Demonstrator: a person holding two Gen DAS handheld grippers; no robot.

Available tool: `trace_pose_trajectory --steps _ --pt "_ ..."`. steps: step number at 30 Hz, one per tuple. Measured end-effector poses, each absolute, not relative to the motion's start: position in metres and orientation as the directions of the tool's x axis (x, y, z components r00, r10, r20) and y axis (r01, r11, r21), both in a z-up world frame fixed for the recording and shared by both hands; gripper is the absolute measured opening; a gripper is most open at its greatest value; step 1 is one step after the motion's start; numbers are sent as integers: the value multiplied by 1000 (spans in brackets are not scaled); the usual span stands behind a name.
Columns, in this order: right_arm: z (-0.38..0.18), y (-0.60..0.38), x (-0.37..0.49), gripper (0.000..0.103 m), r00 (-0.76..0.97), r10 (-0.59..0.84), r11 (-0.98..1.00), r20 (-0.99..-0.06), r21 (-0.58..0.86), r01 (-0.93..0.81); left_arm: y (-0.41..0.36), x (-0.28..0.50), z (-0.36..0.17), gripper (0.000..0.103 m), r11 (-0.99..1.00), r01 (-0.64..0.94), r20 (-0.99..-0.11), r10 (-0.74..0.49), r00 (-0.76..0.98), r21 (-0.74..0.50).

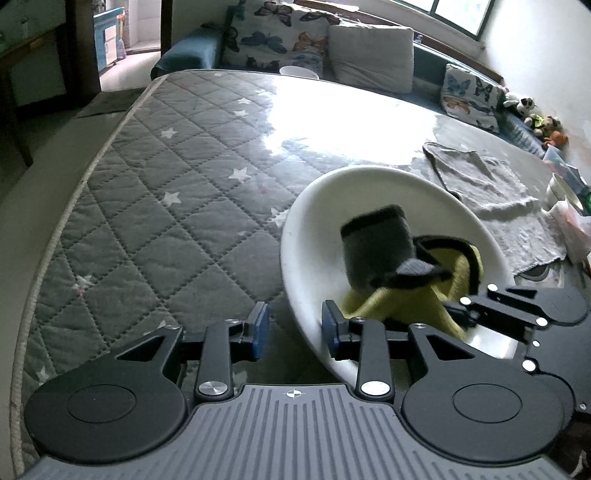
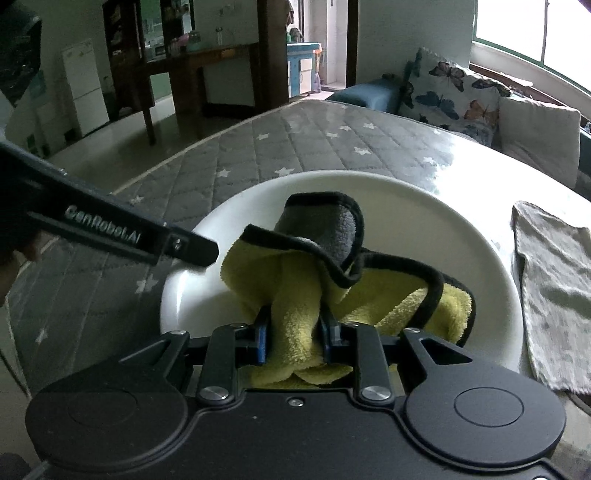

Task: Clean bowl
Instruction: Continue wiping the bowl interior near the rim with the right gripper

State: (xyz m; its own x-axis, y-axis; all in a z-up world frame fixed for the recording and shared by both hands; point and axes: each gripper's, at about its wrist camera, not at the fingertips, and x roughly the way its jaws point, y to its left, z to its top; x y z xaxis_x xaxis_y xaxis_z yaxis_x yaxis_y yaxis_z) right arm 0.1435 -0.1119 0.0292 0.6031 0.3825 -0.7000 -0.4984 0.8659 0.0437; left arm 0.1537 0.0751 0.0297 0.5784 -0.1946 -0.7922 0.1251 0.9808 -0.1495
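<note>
Your right gripper (image 2: 293, 332) had its jaws pinched on a yellow-green cloth (image 2: 295, 295) with a black hem and grey underside, bunched inside the white bowl (image 2: 461, 236). That bowl was plain, round and glossy, tilted up on the glass-topped bench (image 1: 369, 110). Your left gripper (image 1: 293, 328) held its jaws spread, straddling the bowl's near rim, one blue pad inside against the wall.

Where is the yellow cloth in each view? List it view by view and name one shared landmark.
Left wrist: the yellow cloth sits lower right, inside the tilted white bowl, beyond this gripper's jaws, held from the right by the right gripper.
Right wrist: cloth at lower centre, pinched between this gripper's jaws, resting in the bowl.
Shared landmark: the butterfly cushion.
</note>
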Motion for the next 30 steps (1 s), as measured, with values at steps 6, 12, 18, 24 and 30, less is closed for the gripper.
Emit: trace_pose_trajectory --steps 6,12,18,24,30 --pt "31 -121 136 27 592 379 869 -711 54 -491 74 151 31 35 982 128 -792 -187 581 -138" --pt "29 -128 140 27 608 359 886 -708 52 -461 71 147 33 35 984 132 -791 -173 586 -118" --pt "26 -135 155 27 634 329 906 -700 43 -422 69 145 34 39 987 129 -792 -153 592 -93" --pt "24 -135 169 27 645 322 908 -693 35 -416 70 143 35 43 988 130 -792 -142 594 -80" --pt "22 -134 183 27 656 316 911 -686 26 -411 69 146 33 35 984 149 -798 -167 579 -98"
